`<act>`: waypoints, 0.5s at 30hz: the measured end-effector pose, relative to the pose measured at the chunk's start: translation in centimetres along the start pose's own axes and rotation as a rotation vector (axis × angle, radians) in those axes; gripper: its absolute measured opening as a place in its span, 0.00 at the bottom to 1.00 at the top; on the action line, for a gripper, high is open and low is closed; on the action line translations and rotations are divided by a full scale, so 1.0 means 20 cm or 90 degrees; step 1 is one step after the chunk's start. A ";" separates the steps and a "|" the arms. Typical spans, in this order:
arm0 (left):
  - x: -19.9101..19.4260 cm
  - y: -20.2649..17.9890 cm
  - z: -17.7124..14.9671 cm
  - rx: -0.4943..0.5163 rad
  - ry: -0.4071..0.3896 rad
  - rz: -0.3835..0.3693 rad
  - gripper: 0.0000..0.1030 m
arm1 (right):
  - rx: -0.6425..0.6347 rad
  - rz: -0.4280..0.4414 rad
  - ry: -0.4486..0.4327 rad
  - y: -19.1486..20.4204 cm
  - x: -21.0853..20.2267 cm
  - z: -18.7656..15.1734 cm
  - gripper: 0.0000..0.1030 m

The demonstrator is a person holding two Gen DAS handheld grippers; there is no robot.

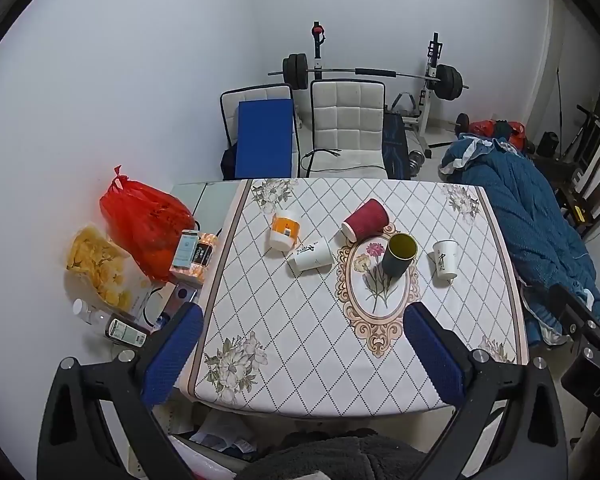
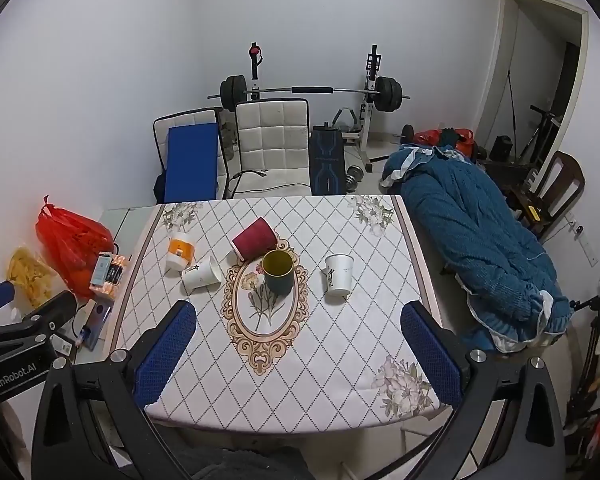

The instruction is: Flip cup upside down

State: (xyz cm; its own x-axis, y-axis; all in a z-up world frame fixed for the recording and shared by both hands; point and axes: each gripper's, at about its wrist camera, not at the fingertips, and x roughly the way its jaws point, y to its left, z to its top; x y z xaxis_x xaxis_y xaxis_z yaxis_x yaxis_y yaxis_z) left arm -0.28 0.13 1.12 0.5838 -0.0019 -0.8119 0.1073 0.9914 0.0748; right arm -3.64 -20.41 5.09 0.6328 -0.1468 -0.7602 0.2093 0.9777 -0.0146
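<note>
Several cups sit on the patterned tablecloth (image 1: 300, 340). A dark green cup (image 1: 398, 255) (image 2: 278, 273) with a yellow inside stands upright near the middle. A white paper cup (image 1: 445, 259) (image 2: 339, 274) stands upright to its right. A red ribbed cup (image 1: 365, 219) (image 2: 255, 238), a white printed cup (image 1: 313, 257) (image 2: 200, 273) and an orange-and-white cup (image 1: 285, 231) (image 2: 180, 253) lie or stand upside down to the left. My left gripper (image 1: 300, 356) and right gripper (image 2: 300, 354) are both open and empty, held above the table's near edge, well short of the cups.
A red plastic bag (image 1: 146, 224), a bag of chips (image 1: 98, 266), boxes and bottles crowd the glass strip left of the cloth. Two chairs (image 1: 348, 128) and a barbell rack (image 1: 380, 74) stand behind the table. A blue quilt (image 2: 480, 248) lies to the right.
</note>
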 end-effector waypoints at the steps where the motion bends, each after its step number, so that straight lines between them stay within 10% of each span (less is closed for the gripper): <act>1: 0.00 0.00 0.00 -0.001 0.000 0.000 1.00 | 0.000 0.000 0.000 0.00 0.00 0.00 1.00; 15: -0.02 0.00 0.02 0.001 -0.006 -0.008 1.00 | 0.009 -0.001 0.000 0.01 -0.02 0.02 1.00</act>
State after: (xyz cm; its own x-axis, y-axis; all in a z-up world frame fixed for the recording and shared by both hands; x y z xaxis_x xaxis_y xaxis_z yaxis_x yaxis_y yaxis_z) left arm -0.28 0.06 1.73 0.5899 -0.0162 -0.8073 0.1157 0.9912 0.0647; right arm -3.53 -20.13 5.72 0.6327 -0.1486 -0.7600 0.2211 0.9752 -0.0066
